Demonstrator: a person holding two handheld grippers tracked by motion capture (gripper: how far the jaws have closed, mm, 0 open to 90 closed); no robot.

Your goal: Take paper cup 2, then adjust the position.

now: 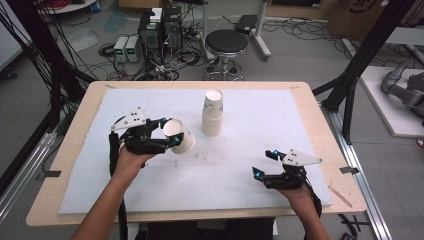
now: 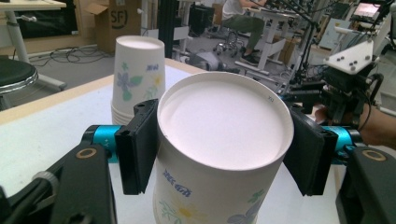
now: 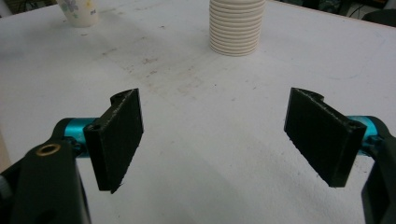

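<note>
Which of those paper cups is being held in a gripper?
The single paper cup, upside down, clamped between the left gripper jaws. The other cups sit in an upside-down stack on the table, untouched.

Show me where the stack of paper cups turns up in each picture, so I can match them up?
High view: the stack of paper cups stands upside down mid-table, right of the left gripper and its held cup.
Left gripper view: upper left, behind the held cup.
Right gripper view: top centre, its ribbed rims down on the sheet.
Shared landmark: the white sheet under everything.
</note>
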